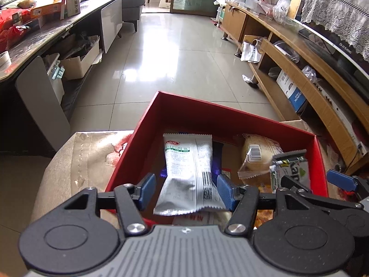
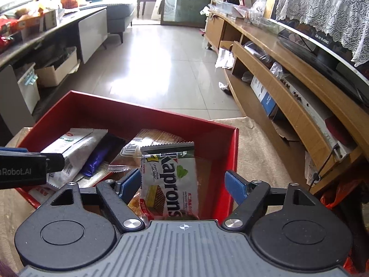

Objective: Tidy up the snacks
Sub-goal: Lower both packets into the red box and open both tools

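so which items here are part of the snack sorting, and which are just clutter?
Job:
red box
white snack packet
Kaprons wafer pack
purple bar
clear bread pack

Clutter:
cardboard box
TV
white bag

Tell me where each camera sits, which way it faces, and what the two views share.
Left wrist: on the left gripper, facing forward over the white packet; right gripper at its right edge.
Right wrist: on the right gripper, facing forward over the Kaprons packet; left gripper at its left edge.
Shared: red box, both packets, tiled floor.
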{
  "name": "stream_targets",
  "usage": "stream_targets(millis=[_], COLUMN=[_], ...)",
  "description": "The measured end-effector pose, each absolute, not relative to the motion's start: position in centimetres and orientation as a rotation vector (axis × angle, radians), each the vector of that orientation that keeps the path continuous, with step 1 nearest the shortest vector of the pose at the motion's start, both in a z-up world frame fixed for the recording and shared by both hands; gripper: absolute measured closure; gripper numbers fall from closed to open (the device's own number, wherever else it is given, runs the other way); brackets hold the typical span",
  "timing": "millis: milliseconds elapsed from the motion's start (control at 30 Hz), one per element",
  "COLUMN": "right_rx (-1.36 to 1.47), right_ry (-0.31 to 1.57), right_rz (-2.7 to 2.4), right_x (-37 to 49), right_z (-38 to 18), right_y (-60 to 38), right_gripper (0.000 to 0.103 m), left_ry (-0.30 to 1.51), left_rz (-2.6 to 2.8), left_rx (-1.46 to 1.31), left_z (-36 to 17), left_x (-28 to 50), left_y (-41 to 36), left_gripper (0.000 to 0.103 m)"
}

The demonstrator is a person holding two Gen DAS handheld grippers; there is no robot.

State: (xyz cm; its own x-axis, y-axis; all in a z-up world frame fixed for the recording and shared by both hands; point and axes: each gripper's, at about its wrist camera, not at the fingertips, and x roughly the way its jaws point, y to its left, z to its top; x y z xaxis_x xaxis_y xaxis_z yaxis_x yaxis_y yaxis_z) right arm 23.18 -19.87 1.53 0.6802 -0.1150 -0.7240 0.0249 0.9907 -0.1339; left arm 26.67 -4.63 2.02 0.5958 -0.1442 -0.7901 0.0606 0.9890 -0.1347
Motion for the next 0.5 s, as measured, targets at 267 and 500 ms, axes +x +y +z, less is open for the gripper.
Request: stream_targets(millis=[267, 500], right_rx=[-0.128, -0.133], right_ry=[0.801, 0.824], right_rz=[-0.076, -0.074], right_x=[21.2, 19.4], right_z=[3.0, 2.9], right_y=[-19.9, -20.1], right_gripper=[0.018, 0.018], left_ry=[0.940, 0.963], left_rz=[-0.146, -0.147], left_rx=[-0.121, -0.124], left_z=[2.6, 2.2], left_x=[24.0, 21.5], left_y=[-3.6, -2.6], left_gripper=[0.046, 0.046])
